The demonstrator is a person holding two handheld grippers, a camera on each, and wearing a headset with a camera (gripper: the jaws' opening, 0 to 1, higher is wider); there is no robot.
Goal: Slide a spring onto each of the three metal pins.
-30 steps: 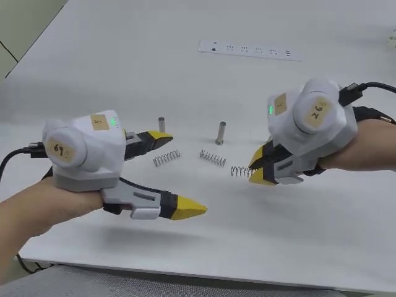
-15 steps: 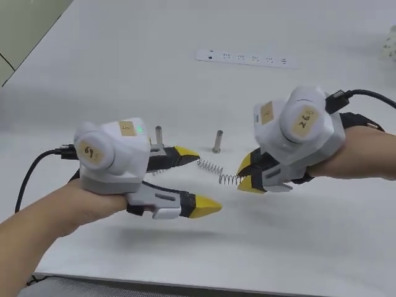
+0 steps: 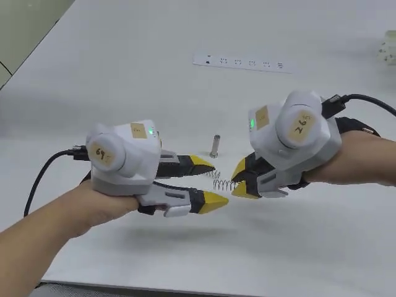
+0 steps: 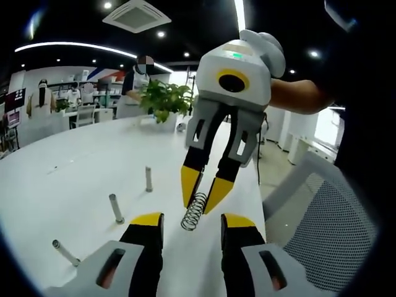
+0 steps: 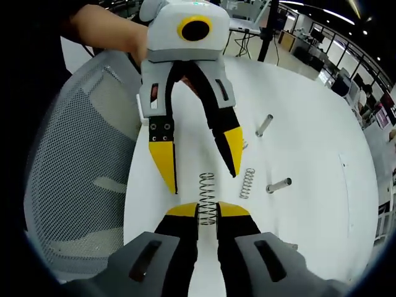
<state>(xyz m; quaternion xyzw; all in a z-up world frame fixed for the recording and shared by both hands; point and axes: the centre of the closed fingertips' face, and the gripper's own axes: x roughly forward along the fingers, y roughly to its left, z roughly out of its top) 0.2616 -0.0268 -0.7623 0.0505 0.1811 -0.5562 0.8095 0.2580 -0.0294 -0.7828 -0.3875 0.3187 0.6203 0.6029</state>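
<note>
At the near edge of the white desk [image 3: 322, 247], a person's left hand [image 3: 93, 204] reaches in from the lower left, holding the left gripper [image 3: 213, 182] level and pointed right. Its yellow-tipped jaws stand well apart. Facing it tip to tip, the right hand [image 3: 356, 158] comes in from the right edge with the right gripper [image 3: 240, 180] angled down and to the left. The right gripper view shows its jaws pinched together on one end of a spring [image 5: 207, 201]. The spring's free end pokes out into the gap between the left gripper's open jaws without visibly touching them. In the left gripper view the spring [image 4: 193, 212] hangs from the right gripper's tips just above the left gripper's pads. A second spring [image 5: 247, 183] lies on the desk beside a metal pin [image 5: 278, 184]. Just behind the meeting tips, one pin [image 3: 215, 146] stands upright mid-desk. A white power strip [image 3: 241, 62] lies towards the far edge.
</note>
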